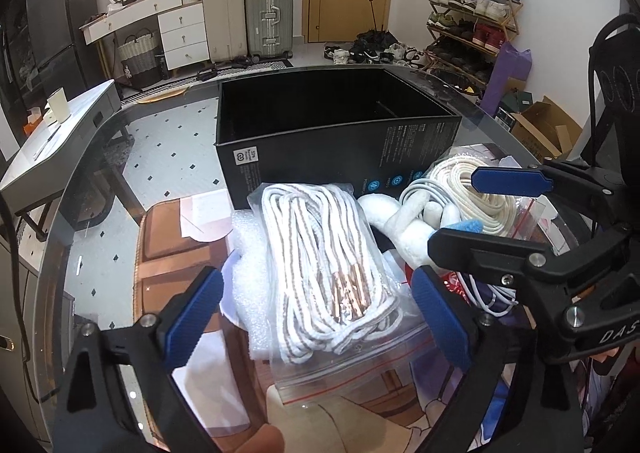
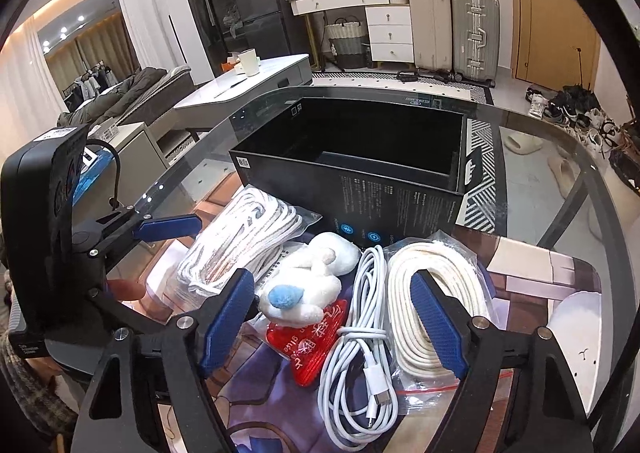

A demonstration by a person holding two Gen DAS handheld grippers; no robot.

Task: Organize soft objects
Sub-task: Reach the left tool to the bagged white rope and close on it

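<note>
An open black box (image 1: 336,141) (image 2: 360,169) stands on the glass table. In front of it lie a clear bag of white striped laces (image 1: 324,269) (image 2: 236,241), a white plush toy (image 1: 404,221) (image 2: 308,281), a white charging cable (image 2: 360,357), a bag of cream rope (image 2: 432,293) (image 1: 476,193) and a red packet (image 2: 316,349). My left gripper (image 1: 320,317) is open, its fingers either side of the lace bag. My right gripper (image 2: 336,325) is open above the plush toy and cable; it also shows in the left wrist view (image 1: 492,205).
White foam wrap (image 1: 248,253) lies under the lace bag. The glass table (image 2: 540,157) curves round behind the box. A white table with a cup (image 2: 250,63) stands at the left. Suitcases (image 1: 248,17), drawers and a shoe rack (image 1: 472,25) line the far wall.
</note>
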